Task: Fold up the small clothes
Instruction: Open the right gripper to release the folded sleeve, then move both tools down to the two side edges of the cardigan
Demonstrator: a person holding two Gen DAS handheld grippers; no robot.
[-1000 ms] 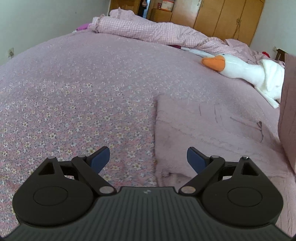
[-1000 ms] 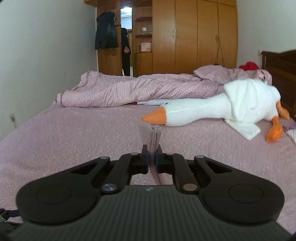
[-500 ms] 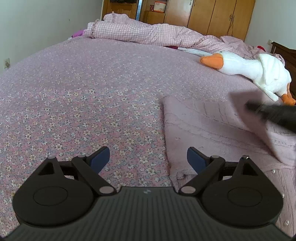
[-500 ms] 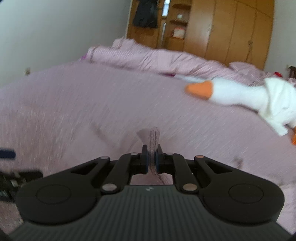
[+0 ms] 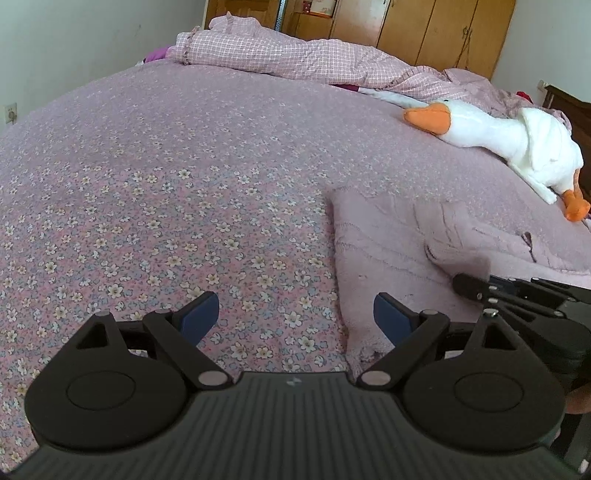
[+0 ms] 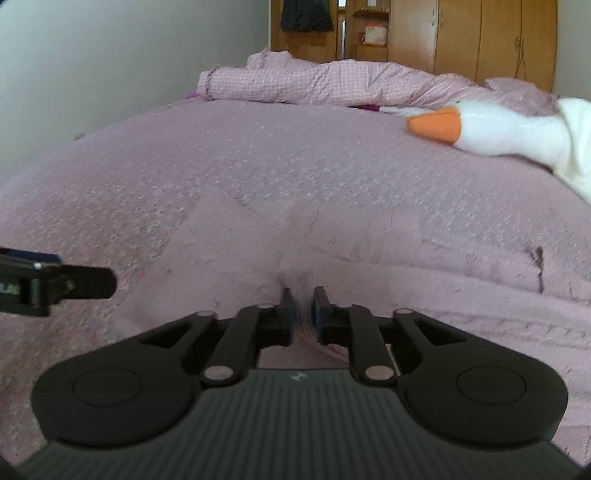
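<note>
A pale pink knitted garment (image 5: 388, 240) lies flat on the flowered bedsheet (image 5: 147, 192). Its right part is folded over toward the middle. My left gripper (image 5: 295, 314) is open just above the sheet, its right finger over the garment's near left edge and nothing between its fingers. In the right wrist view my right gripper (image 6: 303, 306) is shut on a fold of the garment (image 6: 369, 251), low against the cloth. The right gripper's tip (image 5: 469, 284) shows in the left wrist view, resting on the garment with the folded flap.
A white plush goose (image 5: 509, 140) with an orange beak lies at the right beyond the garment. A rumpled pink checked quilt (image 5: 295, 55) runs along the far side of the bed. Wooden wardrobes (image 5: 443, 29) stand behind. A pale wall is at the left.
The right gripper has swept down and to the left with the garment's edge, laying that flap over the middle. The left gripper has stayed open near the left edge.
</note>
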